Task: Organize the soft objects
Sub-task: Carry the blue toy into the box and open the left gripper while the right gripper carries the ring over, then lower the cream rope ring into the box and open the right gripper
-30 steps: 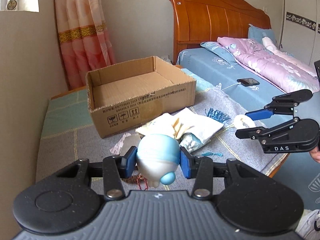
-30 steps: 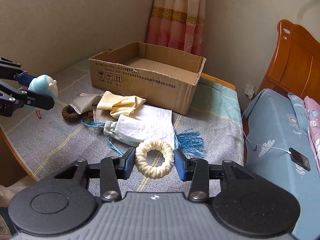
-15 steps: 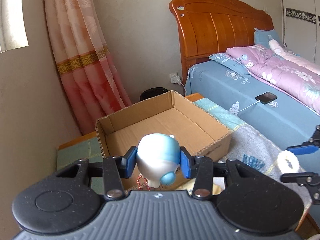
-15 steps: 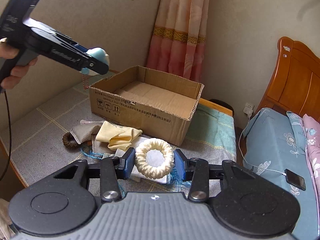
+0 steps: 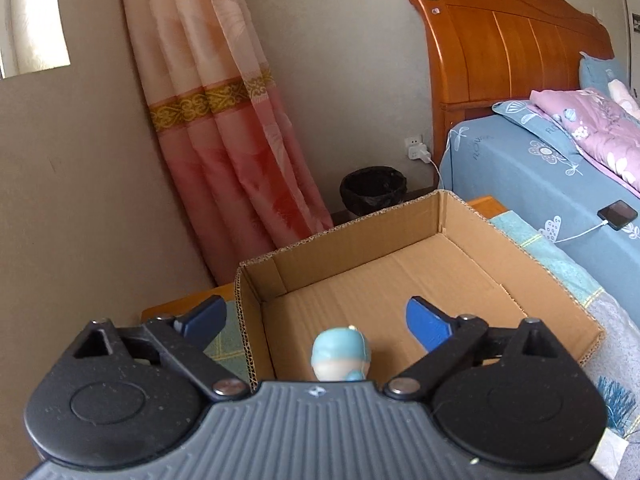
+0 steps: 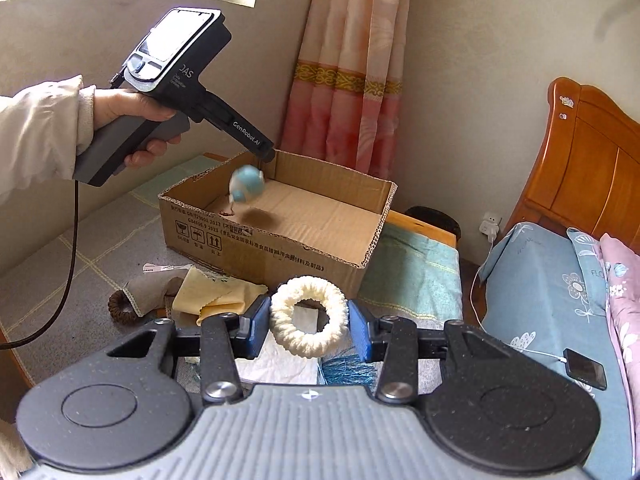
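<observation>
Now my left hand-held gripper [image 5: 316,318] has just sprung wide over the open brown cardboard box [image 6: 344,256]. The round blue-and-white plush toy [image 6: 247,189], blurred and probably still falling, sits at its 9 o'clock end. My right hand-held gripper [image 6: 308,330] clamps the cream knitted ring [image 6: 307,328], which goes in next.

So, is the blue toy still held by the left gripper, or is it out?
Out. The left gripper has just been opening and its jaws stand wide apart; the blue toy is blurred, dropping free inside the cardboard box.
</observation>
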{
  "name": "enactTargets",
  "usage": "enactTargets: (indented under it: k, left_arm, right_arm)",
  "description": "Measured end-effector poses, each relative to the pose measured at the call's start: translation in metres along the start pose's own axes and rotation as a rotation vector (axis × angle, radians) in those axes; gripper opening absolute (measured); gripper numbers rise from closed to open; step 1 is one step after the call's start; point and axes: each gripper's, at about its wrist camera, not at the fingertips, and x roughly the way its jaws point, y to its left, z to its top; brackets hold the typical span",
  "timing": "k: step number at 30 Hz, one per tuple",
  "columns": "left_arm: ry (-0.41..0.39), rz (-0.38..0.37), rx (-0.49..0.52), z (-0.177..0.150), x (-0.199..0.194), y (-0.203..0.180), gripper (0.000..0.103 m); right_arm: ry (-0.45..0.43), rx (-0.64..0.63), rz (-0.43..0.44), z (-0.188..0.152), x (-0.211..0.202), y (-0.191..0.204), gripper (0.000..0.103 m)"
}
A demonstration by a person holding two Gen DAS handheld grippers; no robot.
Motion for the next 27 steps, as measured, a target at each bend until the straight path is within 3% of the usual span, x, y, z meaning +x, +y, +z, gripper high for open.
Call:
enactTargets:
  k: [6,11,19,25,27]
  left_arm:
    - [-0.05,0.008,-0.005,-0.016,-0.047,0.004,0.099]
    - [-0.105,-0.003,-0.069,-0.047,-0.099,0.005,0.103]
    - [-0.061,0.055,-0.181,-0.106,-0.135,-0.006,0.102]
    - [-0.06,0.108,-0.156,-0.133,-0.152,-0.014,0.102]
    - [-0.046,0.112,-0.143,-0.139,-0.152,-0.016,0.102]
  right_arm:
    - [0.004,0.002,0.007,0.005,0.007,0.001,0.047]
    - [0.0,0.009,0.02,0.018,0.017,0.001,0.047]
    - [-0.01,0.04,0.024,0.058,0.052,-0.007,0.047]
    - [-0.003,0.068,0.009,0.098,0.095,-0.017,0.048]
    - [-0.013,0.081,-0.003,0.107,0.11,-0.019,0.056]
